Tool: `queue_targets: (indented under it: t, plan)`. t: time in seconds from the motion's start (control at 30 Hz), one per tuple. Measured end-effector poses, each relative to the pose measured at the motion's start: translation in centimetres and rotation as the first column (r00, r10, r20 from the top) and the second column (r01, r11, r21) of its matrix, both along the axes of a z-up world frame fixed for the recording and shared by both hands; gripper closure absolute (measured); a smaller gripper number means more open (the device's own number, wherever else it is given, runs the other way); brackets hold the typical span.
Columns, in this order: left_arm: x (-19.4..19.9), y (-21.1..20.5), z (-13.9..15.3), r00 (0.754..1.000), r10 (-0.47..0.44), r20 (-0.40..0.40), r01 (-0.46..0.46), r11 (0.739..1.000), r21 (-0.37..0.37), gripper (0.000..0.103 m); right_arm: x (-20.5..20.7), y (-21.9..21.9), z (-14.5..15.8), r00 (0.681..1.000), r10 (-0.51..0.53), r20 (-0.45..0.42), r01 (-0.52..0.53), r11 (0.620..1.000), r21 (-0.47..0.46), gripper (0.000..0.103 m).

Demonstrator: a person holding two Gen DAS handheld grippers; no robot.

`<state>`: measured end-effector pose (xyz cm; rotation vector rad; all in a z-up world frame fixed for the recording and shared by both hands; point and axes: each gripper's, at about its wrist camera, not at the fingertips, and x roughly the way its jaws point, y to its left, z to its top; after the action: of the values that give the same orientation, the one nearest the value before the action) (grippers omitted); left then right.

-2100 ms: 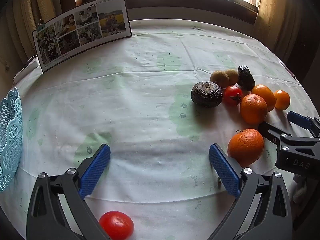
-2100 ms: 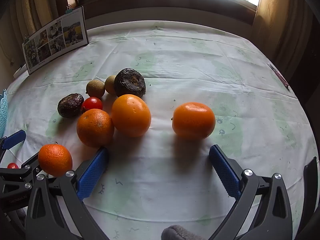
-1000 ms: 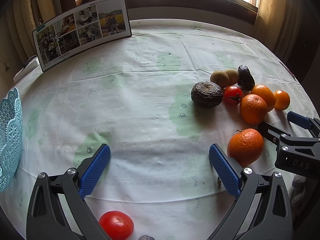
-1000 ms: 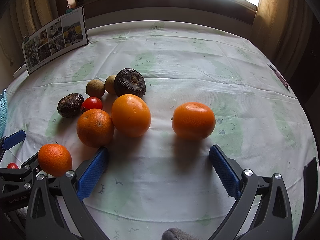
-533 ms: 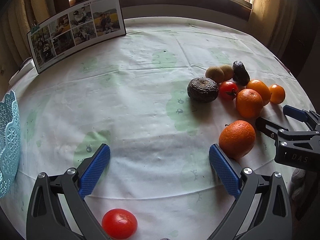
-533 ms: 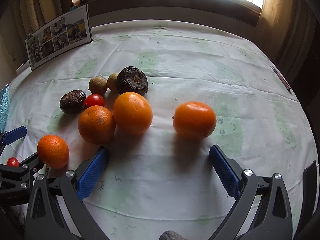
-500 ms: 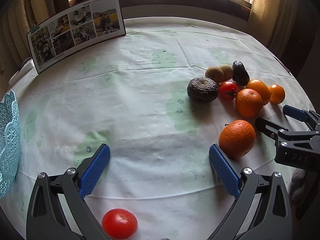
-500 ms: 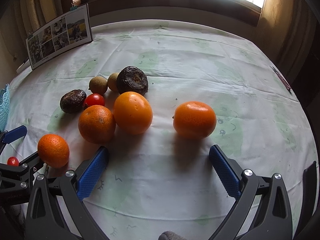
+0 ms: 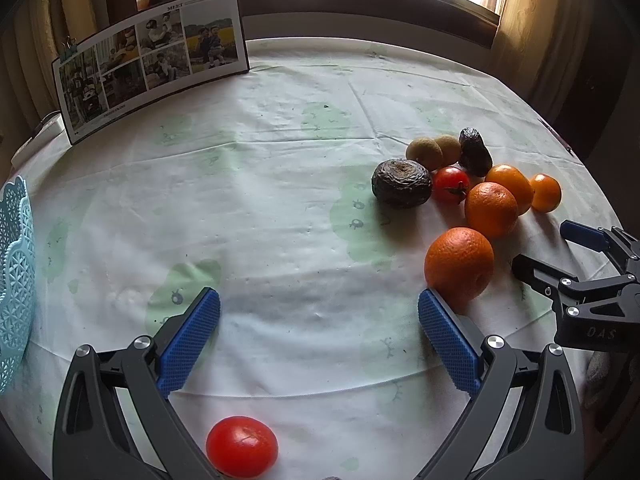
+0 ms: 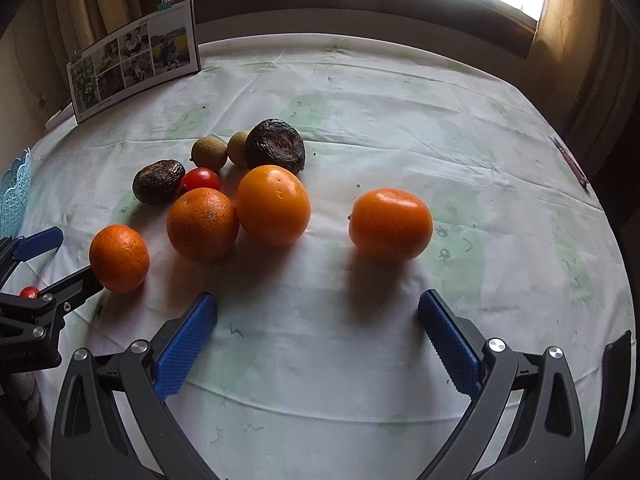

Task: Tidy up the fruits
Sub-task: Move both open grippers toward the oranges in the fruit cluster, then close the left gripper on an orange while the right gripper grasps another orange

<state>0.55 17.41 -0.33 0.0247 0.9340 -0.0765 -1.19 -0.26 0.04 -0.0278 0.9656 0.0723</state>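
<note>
Both tools, left tool (image 9: 319, 338) and right tool (image 10: 318, 338), hover spread above tablecloth (image 9: 280, 200).

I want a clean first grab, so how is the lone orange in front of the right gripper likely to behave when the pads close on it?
The lone orange looks round and sits free on the tablecloth, so a nudge would probably roll it. Its glossy skin may slip. The right gripper stands open wider than the fruit, so centring should be easy.

A photo collage board (image 9: 154, 60) is leaning against the window sill (image 9: 360, 8), and a pale patterned tablecloth (image 9: 260, 200) is covering the table.
</note>
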Motion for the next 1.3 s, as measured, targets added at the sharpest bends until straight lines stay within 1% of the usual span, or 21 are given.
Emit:
queue_targets:
  t: [0.23,0.43,0.5,0.57,0.63,0.67,0.73,0.83,0.9,1.03,1.1,1.17,1.3]
  plan:
    - [0.1,0.2,0.1,1.000,-0.001,0.002,0.001,1.000,-0.017,0.003,-0.4,-0.2,0.0,1.000,0.004,-0.012,-0.004,1.000,0.002,0.005]
    - [0.0,0.6,0.2,1.000,-0.002,0.009,0.002,0.999,-0.049,0.003,-0.9,-0.3,0.0,1.000,0.012,-0.011,-0.012,1.000,0.002,0.005]
    - [-0.1,1.1,0.3,1.000,-0.007,0.013,0.008,0.997,-0.080,0.003,-1.1,-0.3,0.0,1.000,0.011,-0.009,-0.011,1.000,-0.001,0.005]
    - [-0.3,1.8,0.5,1.000,-0.010,0.025,0.013,0.991,-0.135,0.003,-1.1,-0.3,0.0,1.000,0.014,-0.009,-0.014,1.000,0.000,0.005]
    - [-0.5,2.2,0.6,0.999,-0.021,0.029,0.025,0.987,-0.161,0.003,-1.2,-0.3,0.0,1.000,0.017,-0.008,-0.017,1.000,0.002,0.005]
    - [-0.6,2.2,0.6,0.999,-0.026,0.029,0.030,0.987,-0.159,0.003,-1.3,-0.4,0.0,1.000,0.019,-0.007,-0.019,1.000,0.004,0.005]
    - [-1.1,2.1,0.7,0.999,-0.028,0.036,0.032,0.991,-0.132,0.003,-1.4,-0.4,0.1,1.000,0.022,-0.004,-0.022,1.000,0.012,0.005]
    - [-2.4,2.2,1.2,0.997,-0.028,0.067,0.034,0.995,-0.094,0.003,-1.6,-0.6,0.2,0.999,0.032,0.005,-0.032,0.999,0.036,0.005]
    - [-2.9,2.6,1.5,0.997,-0.017,0.079,0.024,0.996,-0.088,0.003,-1.9,-1.1,0.3,0.999,0.037,0.017,-0.038,0.997,0.072,0.005]
    - [-3.3,3.2,1.8,0.997,0.006,0.077,0.001,0.997,-0.084,0.003,-2.0,-1.9,0.5,0.999,0.031,0.035,-0.036,0.989,0.144,0.005]
    - [-3.4,3.1,2.1,0.997,0.014,0.081,-0.008,0.997,-0.080,0.003,-2.1,-2.2,0.6,0.999,0.030,0.043,-0.037,0.986,0.164,0.005]
    - [-3.2,2.4,2.3,0.997,0.003,0.083,0.003,0.997,-0.075,0.003,-2.2,-2.3,0.8,0.998,0.029,0.056,-0.039,0.983,0.179,0.005]
    - [-3.1,0.0,2.8,0.994,-0.066,0.091,0.071,0.995,-0.062,0.003,-2.7,-2.7,1.2,0.996,0.026,0.087,-0.043,0.979,0.198,0.005]
